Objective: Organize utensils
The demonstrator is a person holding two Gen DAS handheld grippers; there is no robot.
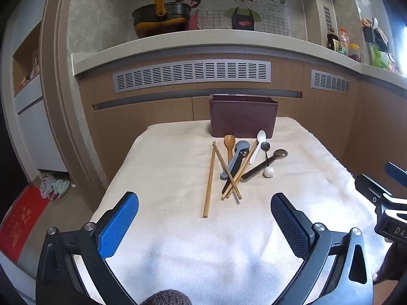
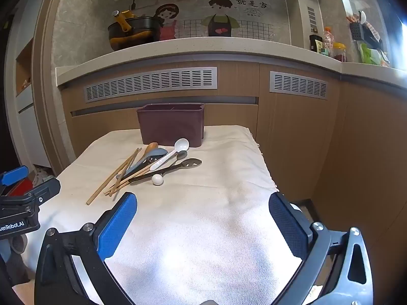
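A pile of utensils lies on a white towel: wooden chopsticks, a wooden spoon, a grey spoon, a white spoon, a dark slotted spoon and a small white ball end. A maroon utensil holder stands just behind them. My left gripper is open and empty, short of the pile. My right gripper is open and empty, to the right of the pile.
The towel-covered table ends at a wooden cabinet front with grey vents. A countertop above carries a black pan. The right gripper's body shows at the left wrist view's right edge.
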